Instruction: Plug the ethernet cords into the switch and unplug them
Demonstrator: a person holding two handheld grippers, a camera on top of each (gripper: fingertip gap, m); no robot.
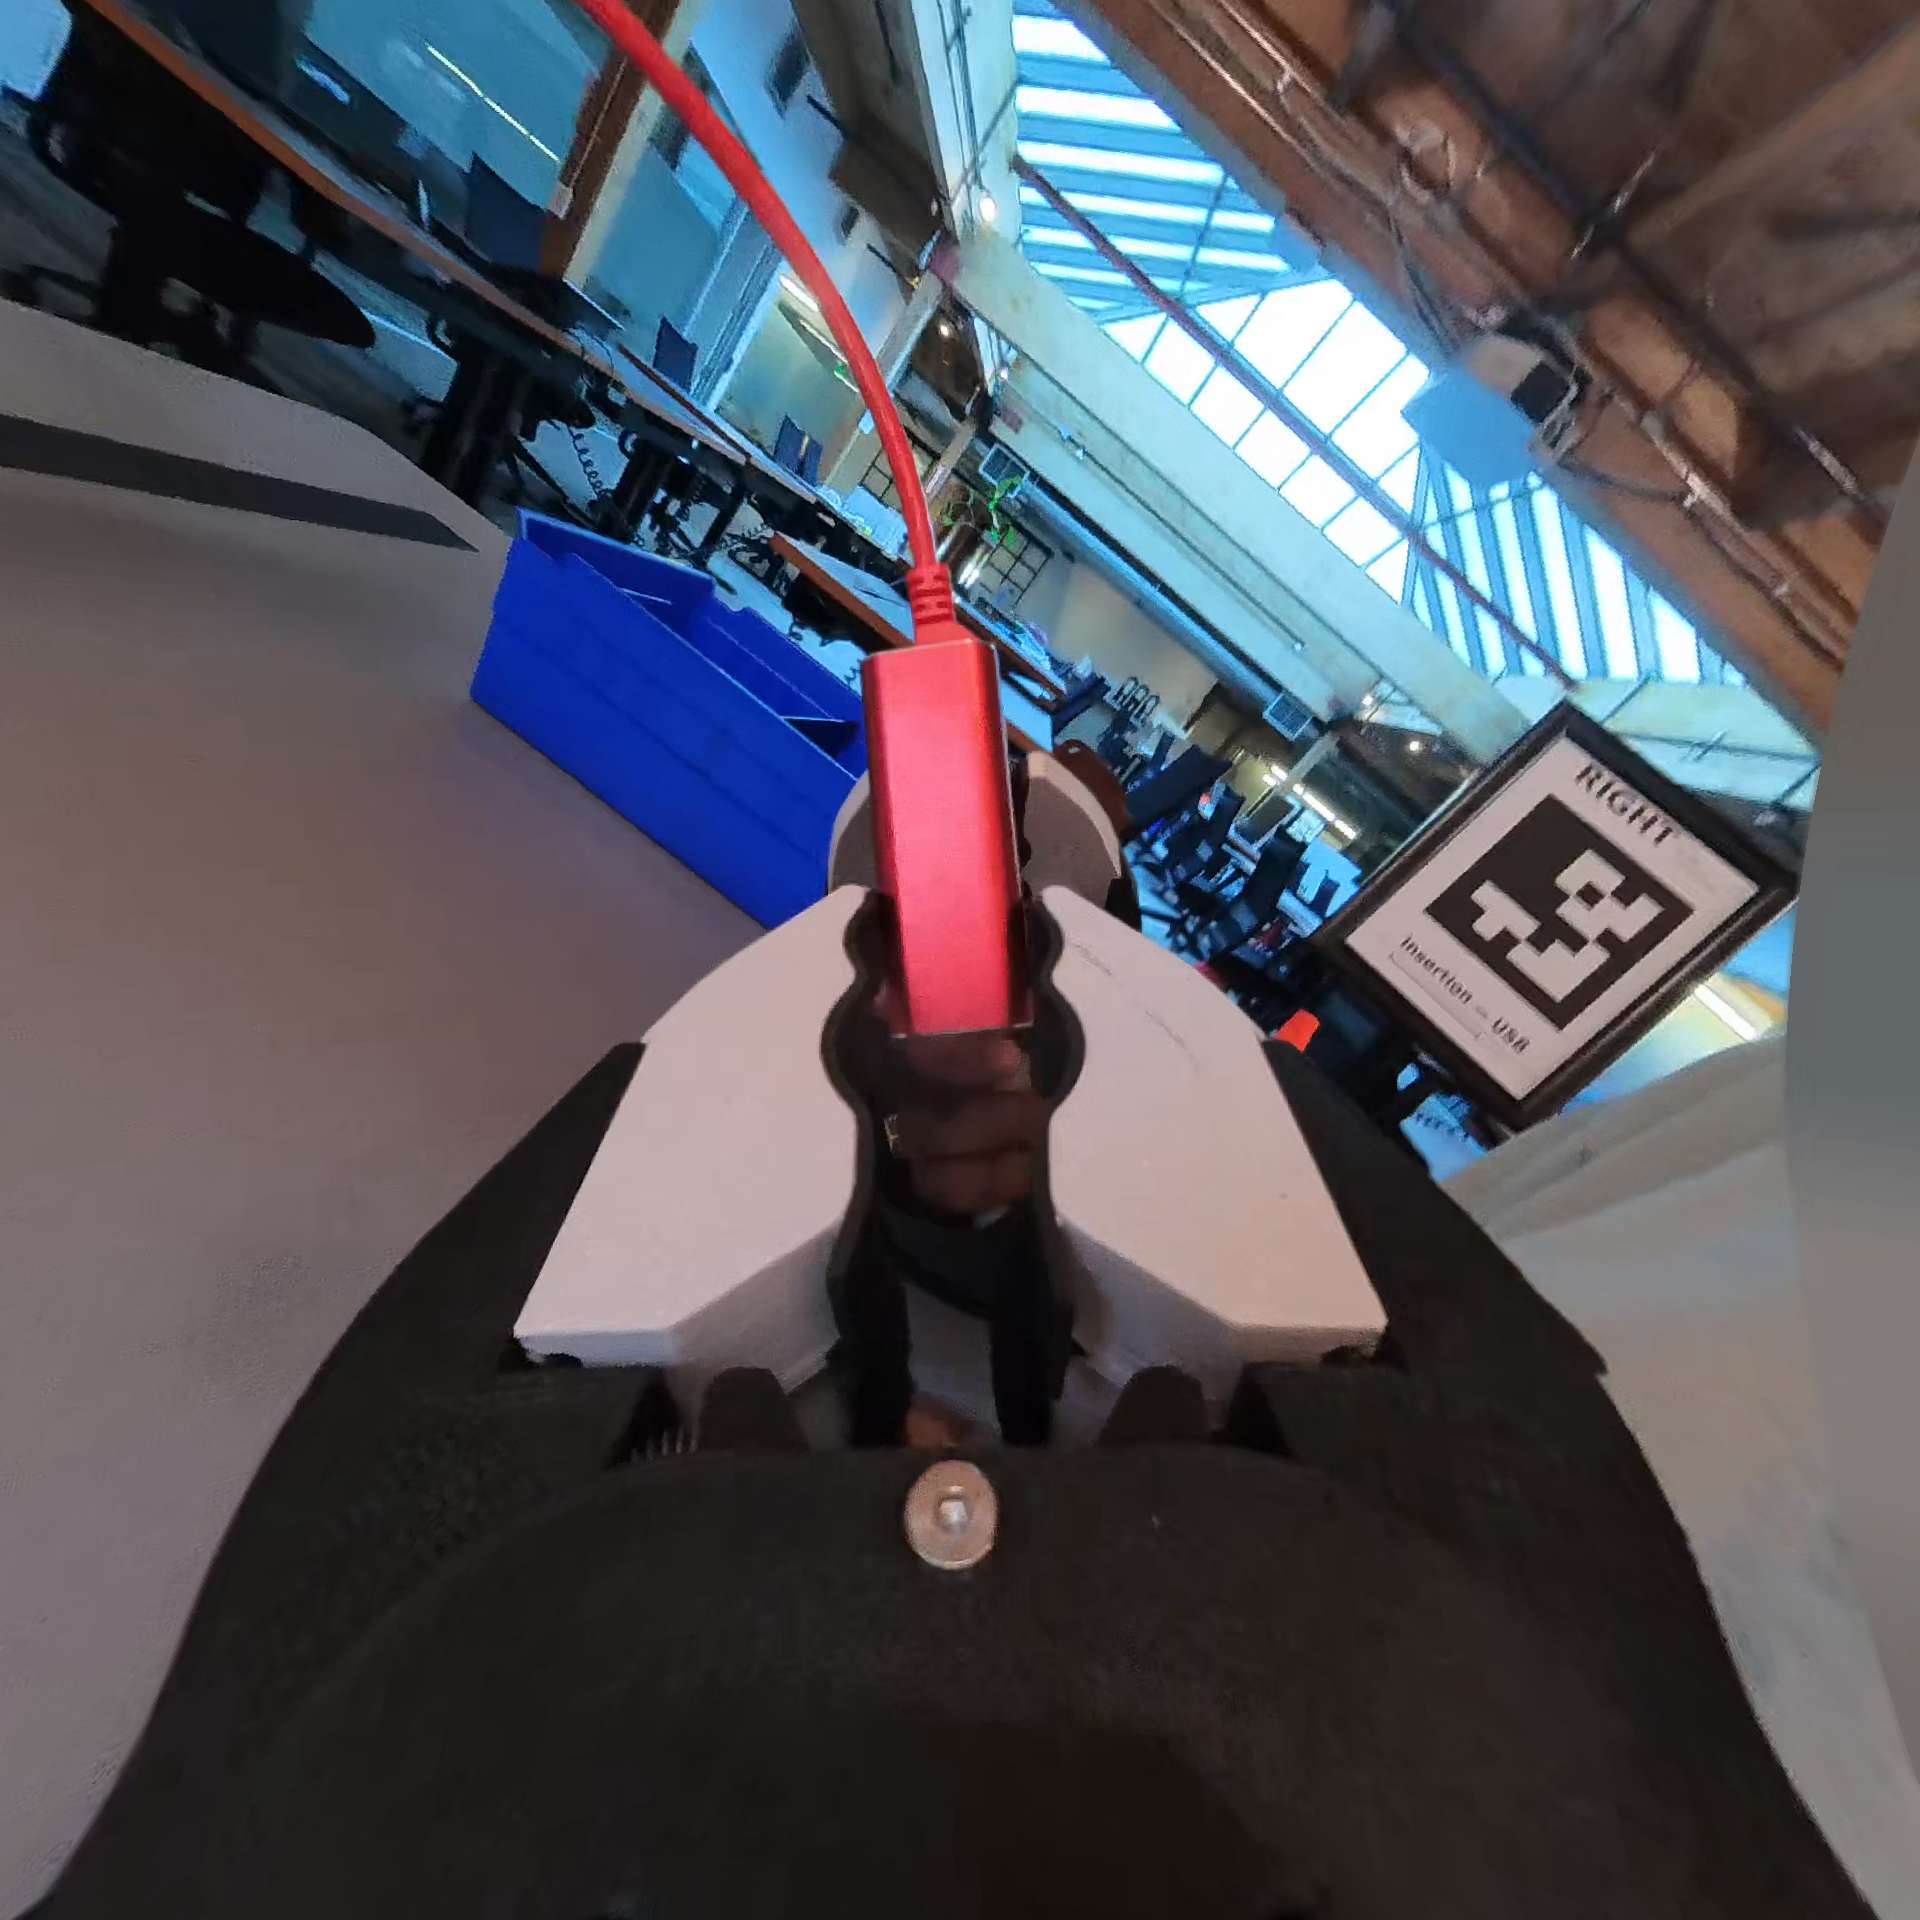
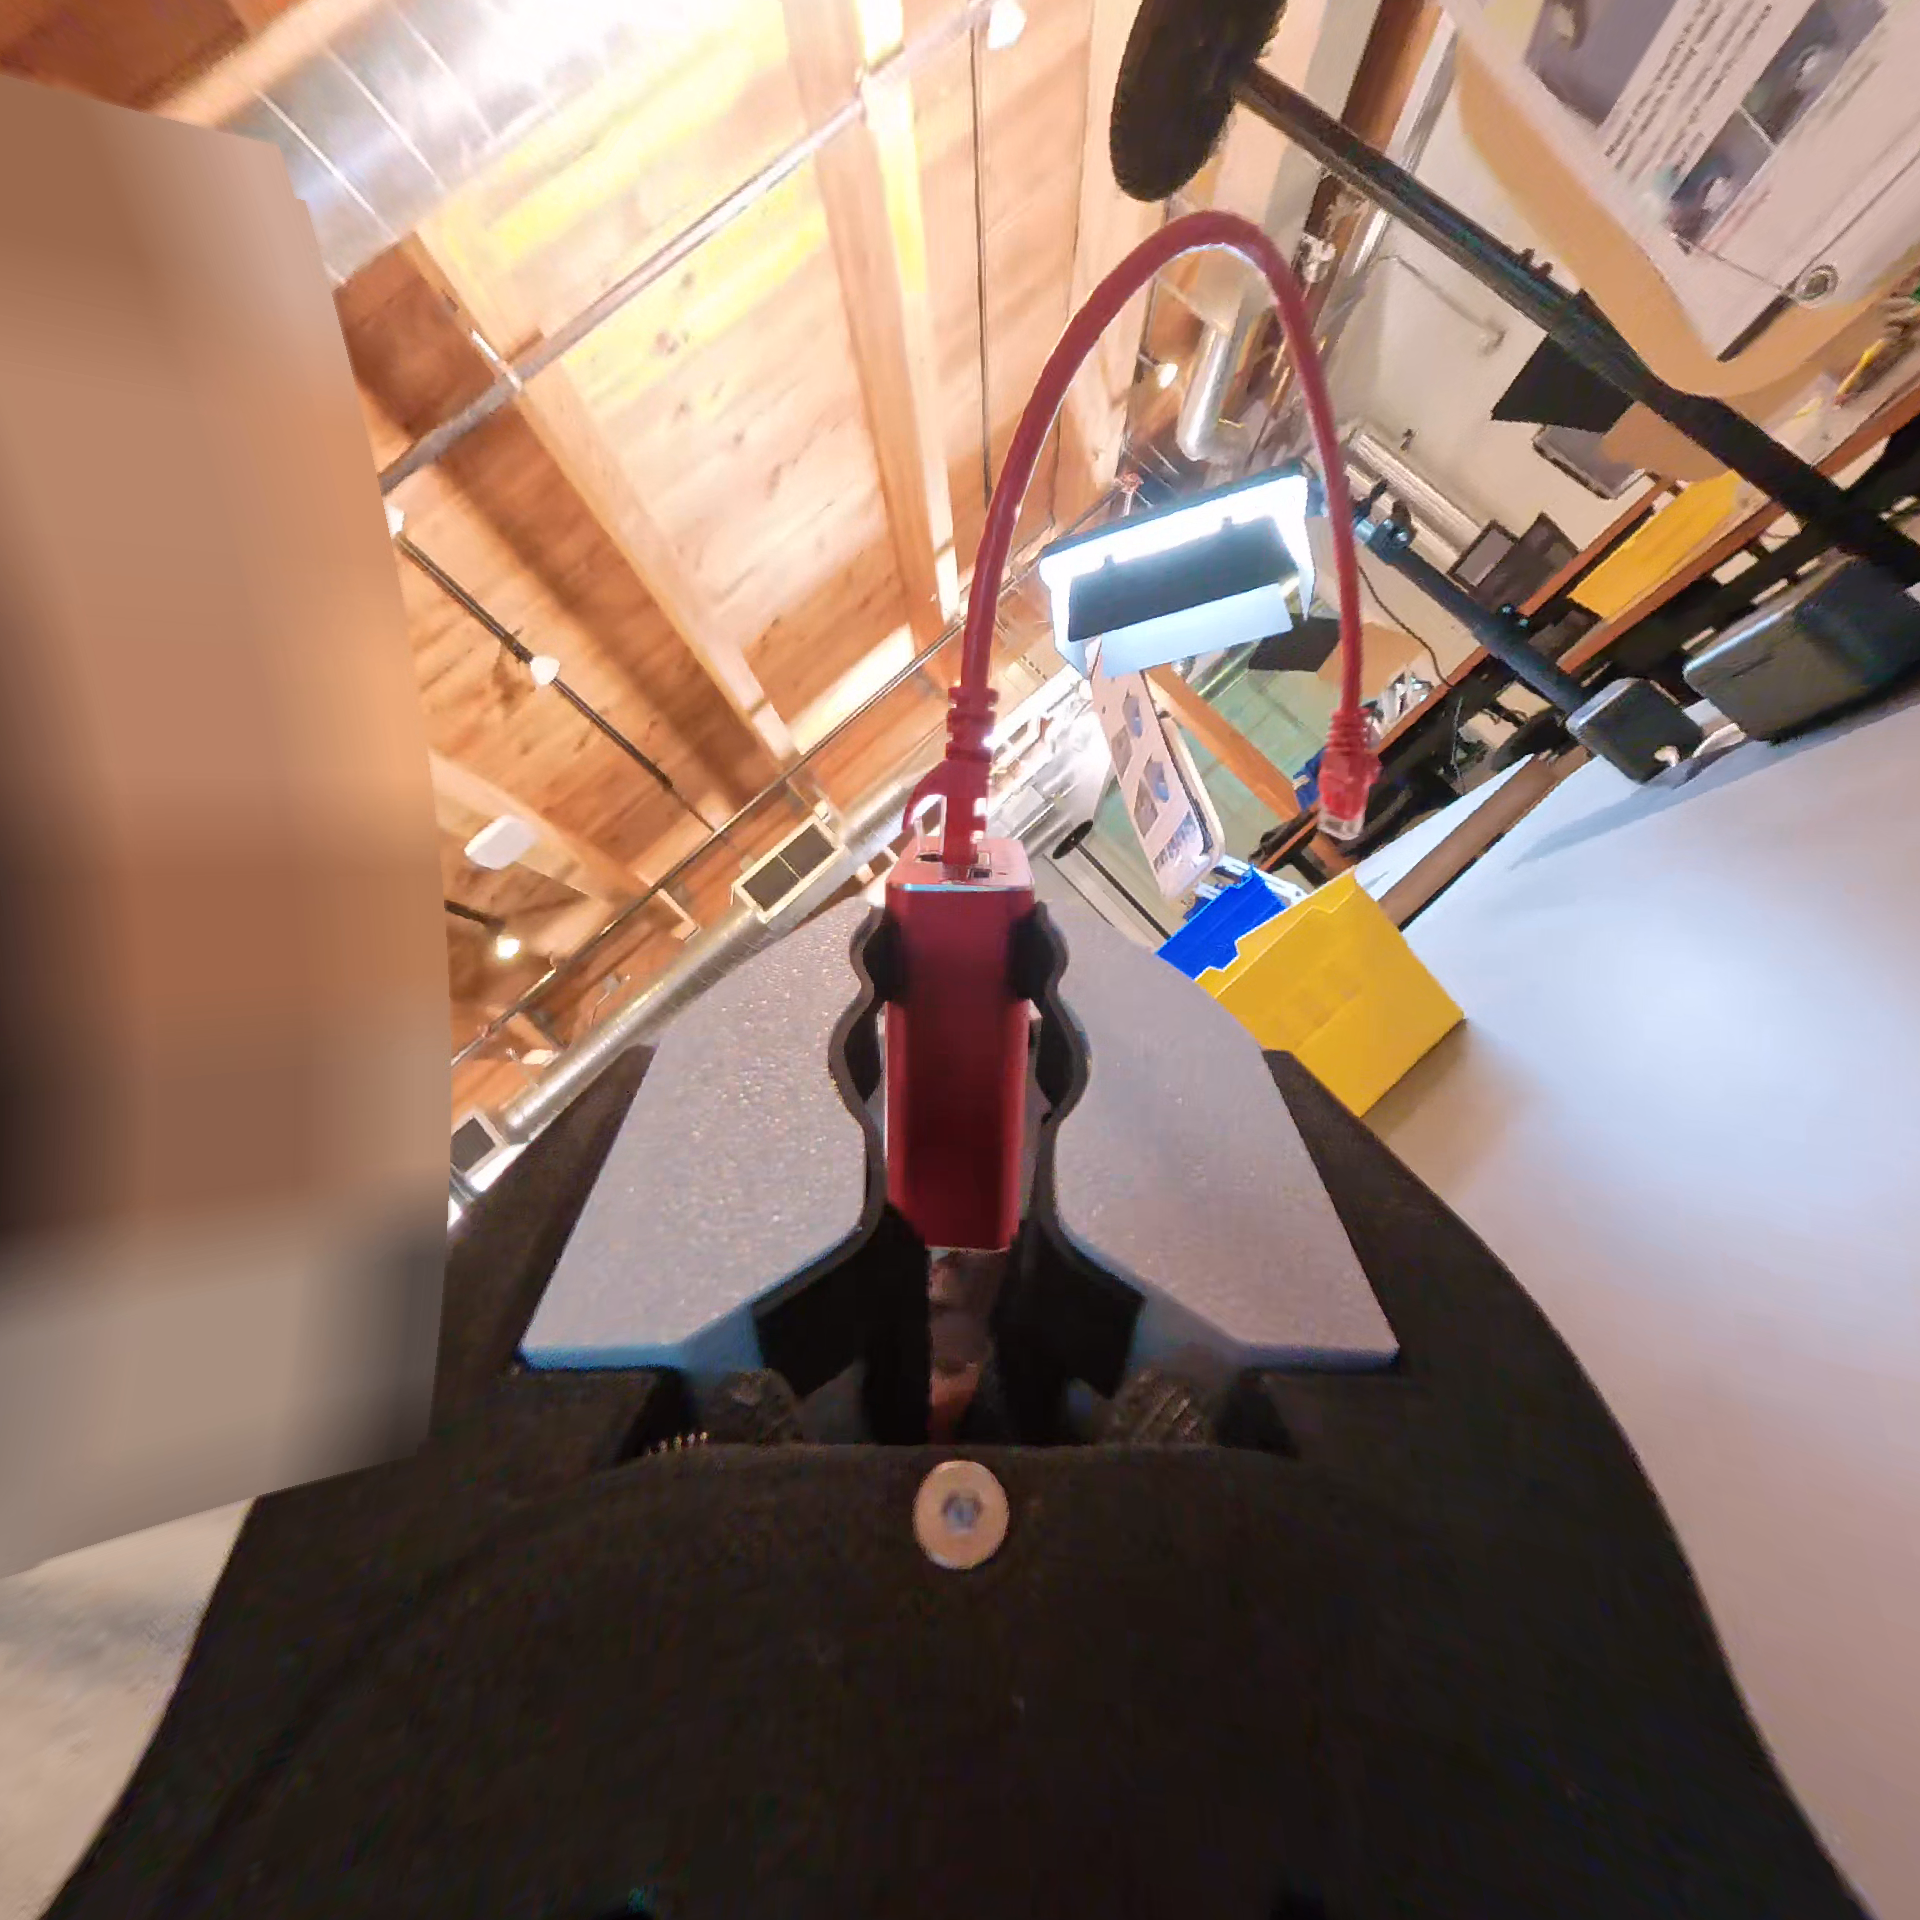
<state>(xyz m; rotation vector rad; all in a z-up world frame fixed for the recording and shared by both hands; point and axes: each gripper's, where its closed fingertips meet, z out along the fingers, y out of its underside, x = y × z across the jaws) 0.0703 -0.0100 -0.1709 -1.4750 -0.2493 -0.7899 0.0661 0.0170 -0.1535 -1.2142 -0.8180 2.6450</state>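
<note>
In the left wrist view my left gripper [image 1: 940, 904] has its white fingers [image 1: 748, 1039] shut on a red metal block, the switch [image 1: 940, 831]. A red ethernet cord [image 1: 831, 291] leaves the block's far end and runs up out of frame. In the right wrist view my right gripper [image 2: 961, 935] is shut on a red block [image 2: 956, 1091]. A short red cord [image 2: 1049, 416] is plugged into its far end and arcs over. Its free plug [image 2: 1348, 774] hangs in the air. I cannot tell whether both views show one block.
The grey table [image 1: 260, 935] carries a blue bin [image 1: 665, 717] and a framed black-and-white marker board [image 1: 1558, 914]. The right wrist view shows the table [image 2: 1662, 1039], a yellow bin [image 2: 1340, 997], a blue bin [image 2: 1216, 925] and a lit lamp panel [image 2: 1184, 582]. Left and right tips are no more than a few centimetres apart.
</note>
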